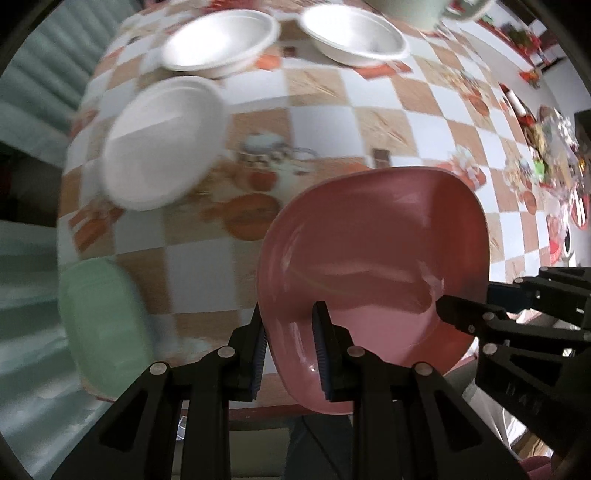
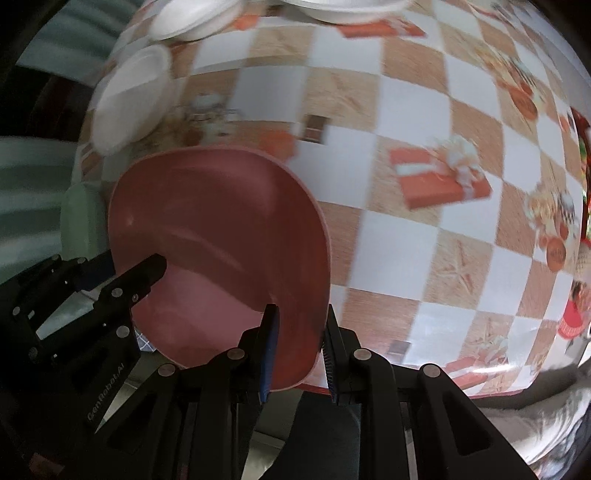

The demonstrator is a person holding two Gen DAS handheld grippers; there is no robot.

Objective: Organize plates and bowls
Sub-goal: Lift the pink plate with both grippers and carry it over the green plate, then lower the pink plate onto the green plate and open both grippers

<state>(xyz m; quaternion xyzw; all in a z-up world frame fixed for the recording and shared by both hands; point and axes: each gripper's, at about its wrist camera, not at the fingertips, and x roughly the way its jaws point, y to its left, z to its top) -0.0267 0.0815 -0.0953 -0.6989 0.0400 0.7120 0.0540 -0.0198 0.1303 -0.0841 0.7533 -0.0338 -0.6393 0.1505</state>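
A pink square plate [image 1: 373, 258] hangs above the checkered table, held at two rims. My left gripper [image 1: 290, 350] is shut on its near-left rim, and my right gripper [image 2: 301, 350] is shut on the opposite rim of the pink plate [image 2: 218, 236]. Each gripper shows in the other's view: the right one [image 1: 491, 314] at the plate's right edge, the left one [image 2: 122, 277] at its left edge. A white plate [image 1: 162, 144] lies left of centre, two white bowls [image 1: 221, 38] [image 1: 351, 35] sit at the back, and a pale green plate [image 1: 99, 325] lies at the near-left corner.
The table [image 2: 406, 184] wears a checkered cloth with gift-box prints. A pale green bowl [image 1: 410, 11] stands at the far edge. Colourful clutter [image 1: 554, 155] crowds the far right side. The table's near edge runs just below the plate.
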